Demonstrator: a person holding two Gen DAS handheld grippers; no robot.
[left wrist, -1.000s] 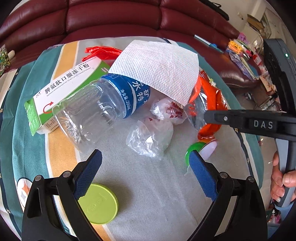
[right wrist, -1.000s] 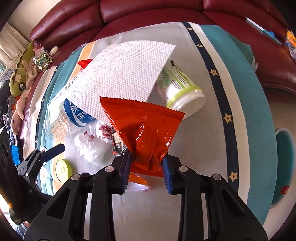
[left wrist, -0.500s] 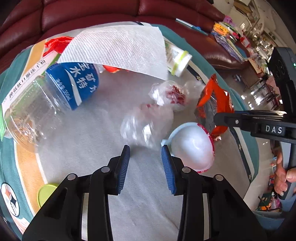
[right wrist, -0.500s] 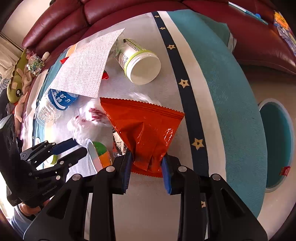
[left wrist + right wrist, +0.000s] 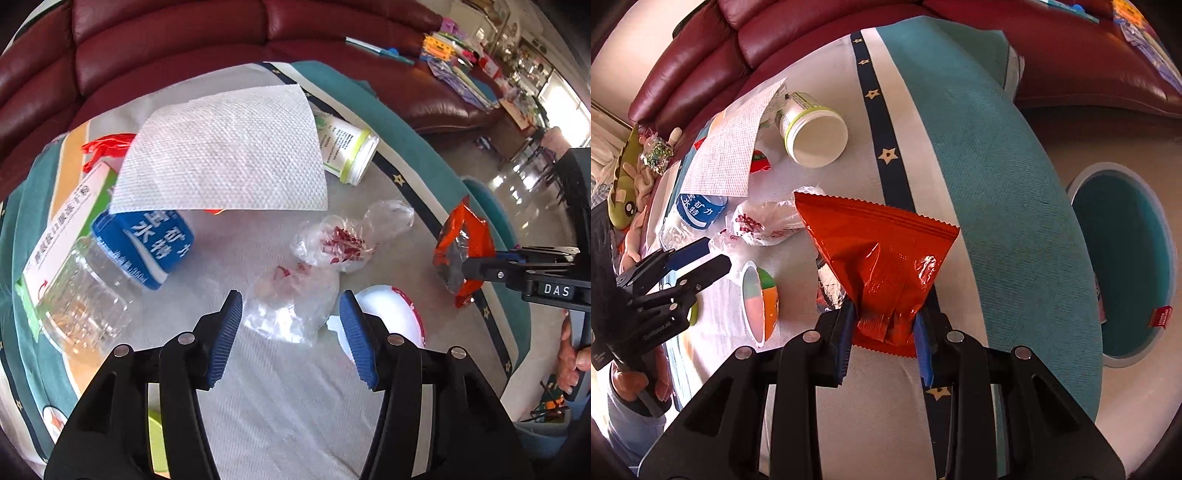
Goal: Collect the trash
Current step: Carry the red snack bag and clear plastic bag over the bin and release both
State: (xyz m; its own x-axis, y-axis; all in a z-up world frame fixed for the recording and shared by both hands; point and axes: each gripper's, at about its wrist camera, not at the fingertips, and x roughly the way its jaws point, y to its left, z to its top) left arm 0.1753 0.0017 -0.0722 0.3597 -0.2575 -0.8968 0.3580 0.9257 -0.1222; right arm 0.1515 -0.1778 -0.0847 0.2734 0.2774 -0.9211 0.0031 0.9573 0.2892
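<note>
My right gripper (image 5: 884, 330) is shut on an orange-red snack wrapper (image 5: 882, 254) and holds it above the table's right side; the wrapper also shows in the left wrist view (image 5: 461, 247). My left gripper (image 5: 291, 330) is open, its jaws on either side of a crumpled clear plastic bag (image 5: 291, 295). A second clear bag with red print (image 5: 343, 243) lies just beyond. A small white bowl (image 5: 388, 314) lies by the right finger. A paper towel (image 5: 225, 155), a clear water bottle with blue label (image 5: 122, 258), a white cup (image 5: 347, 151) and a white-green box (image 5: 62, 225) lie further off.
The table has a striped teal and white cloth (image 5: 990, 177). A round teal bin (image 5: 1126, 266) stands on the floor to the right. A dark red sofa (image 5: 184, 40) runs behind. A green lid (image 5: 157, 439) lies near my left gripper. Plush toys (image 5: 628, 177) lie at far left.
My left gripper has opened wider and now straddles the clear plastic bag. My right gripper has carried the wrapper further right, toward the bin.
</note>
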